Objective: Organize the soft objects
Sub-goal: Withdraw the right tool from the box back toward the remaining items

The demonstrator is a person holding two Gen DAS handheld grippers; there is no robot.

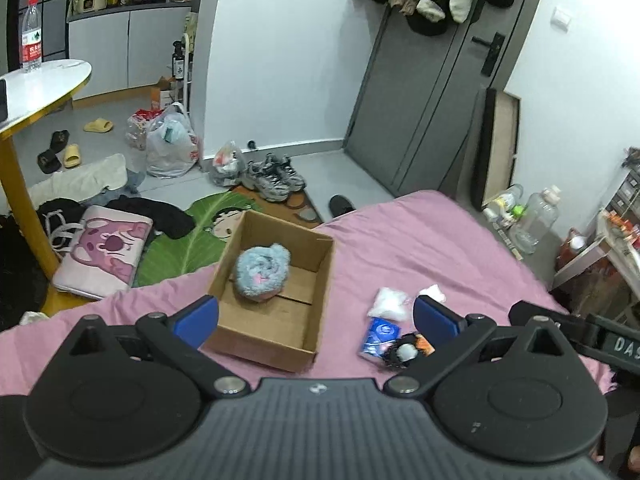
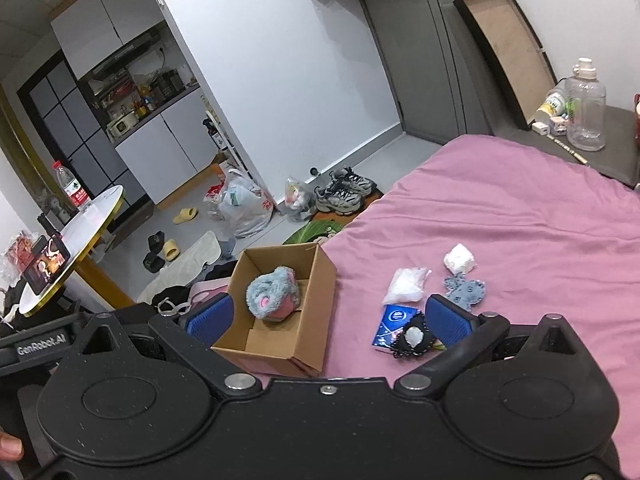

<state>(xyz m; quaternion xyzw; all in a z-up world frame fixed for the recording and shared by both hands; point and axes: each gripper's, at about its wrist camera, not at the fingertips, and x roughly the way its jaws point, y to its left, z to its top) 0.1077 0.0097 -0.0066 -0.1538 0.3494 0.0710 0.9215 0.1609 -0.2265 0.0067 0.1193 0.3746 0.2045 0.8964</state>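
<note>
An open cardboard box (image 1: 316, 320) (image 2: 320, 280) sits at the near edge of a pink bed (image 1: 420, 248) (image 2: 520, 216). Inside it lies a rolled fluffy blue-and-pink plush (image 1: 262, 268) (image 2: 272, 292). To the box's right on the sheet lie a clear bag of white stuffing (image 1: 390, 302) (image 2: 406, 284), a white wad (image 1: 434, 292) (image 2: 459, 259), a blue packet (image 1: 380, 334) (image 2: 394, 322), a black-and-white item (image 1: 404, 352) (image 2: 414, 338) and a flat grey-blue fuzzy piece (image 2: 466, 290). My left gripper (image 1: 316, 318) stands wide open above the box, empty. My right gripper (image 2: 328, 316) is wide open too, holding nothing.
The floor beyond the bed is littered: a leaf-shaped mat (image 1: 188, 240), sneakers (image 1: 276, 176) (image 2: 344, 190), plastic bags (image 1: 170, 144) (image 2: 244, 204), slippers, clothes. A round white table (image 1: 44, 80) (image 2: 76, 236) with a water bottle stands left. A grey door (image 1: 424, 92) is behind; bottles (image 2: 584, 112) sit right.
</note>
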